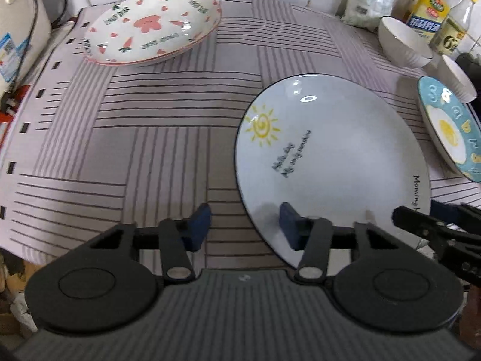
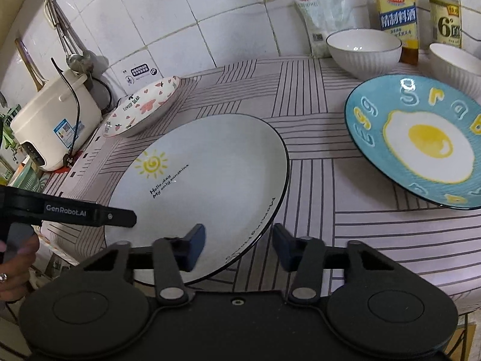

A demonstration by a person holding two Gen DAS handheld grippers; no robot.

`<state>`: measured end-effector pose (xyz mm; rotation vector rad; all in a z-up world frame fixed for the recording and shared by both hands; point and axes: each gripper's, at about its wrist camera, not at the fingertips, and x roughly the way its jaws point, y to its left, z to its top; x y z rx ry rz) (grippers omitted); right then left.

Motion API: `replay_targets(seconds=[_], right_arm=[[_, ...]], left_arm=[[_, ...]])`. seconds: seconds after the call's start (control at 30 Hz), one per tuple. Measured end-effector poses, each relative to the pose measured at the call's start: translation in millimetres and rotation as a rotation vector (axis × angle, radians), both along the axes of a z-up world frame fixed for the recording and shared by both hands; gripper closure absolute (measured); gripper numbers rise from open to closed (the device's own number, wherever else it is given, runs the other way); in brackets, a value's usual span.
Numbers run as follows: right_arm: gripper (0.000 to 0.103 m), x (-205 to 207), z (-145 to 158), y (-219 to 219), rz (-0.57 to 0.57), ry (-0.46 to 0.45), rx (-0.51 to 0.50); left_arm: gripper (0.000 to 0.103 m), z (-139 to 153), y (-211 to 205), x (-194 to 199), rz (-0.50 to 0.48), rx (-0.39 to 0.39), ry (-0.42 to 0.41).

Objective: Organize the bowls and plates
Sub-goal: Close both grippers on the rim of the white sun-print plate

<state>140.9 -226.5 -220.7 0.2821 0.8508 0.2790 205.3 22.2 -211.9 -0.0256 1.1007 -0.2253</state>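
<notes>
Striped tablecloth [image 2: 345, 240] bears the round white sun-printed ceramic plate [image 2: 210, 174] at twelve o'clock of both wide-open, empty grippers, left [image 1: 245, 225] and right [image 2: 239, 245]; judged step: approach, next closing on its rim.

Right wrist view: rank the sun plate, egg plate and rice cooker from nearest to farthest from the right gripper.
1. Sun plate, its rim between the open right gripper fingers.
2. Egg plate, ahead on the right.
3. Rice cooker, far left by the wall.
</notes>
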Motion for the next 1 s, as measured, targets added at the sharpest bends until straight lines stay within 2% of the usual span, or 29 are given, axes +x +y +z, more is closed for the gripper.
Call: replay_targets(seconds=[0.1, 0.13, 0.23, 0.4, 0.57, 0.73, 1.0], right_arm=[[0.074, 1, -4, -1, -0.01, 0.003, -0.008], [0.075, 1, -5, -3, -0.016, 0.007, 0.011], [0.077, 1, -7, -9, -0.035, 0.024, 0.061], [0.077, 3, -9, -11, -0.014, 0.016, 0.078], [0.077, 2, -5, -4, 0.027, -0.005, 0.012], [0.077, 3, -2, -9, 0.042, -0.015, 0.002], [0.076, 15, 15, -15, 0.044, -0.079, 0.015]], left_arm=[[0.078, 0, -1, 2, -0.012, -0.049, 0.011], [0.08, 0, -2, 2, -0.016, -0.058, 0.014], [0.08, 0, -3, 2, -0.015, -0.055, 0.012], [0.078, -4, 1, 4, 0.011, -0.097, 0.015], [0.078, -2, -2, 4, -0.007, -0.077, 0.017], [0.078, 3, -4, 2, -0.037, -0.072, 0.027], [0.077, 25, -5, 14, -0.058, -0.075, -0.008]])
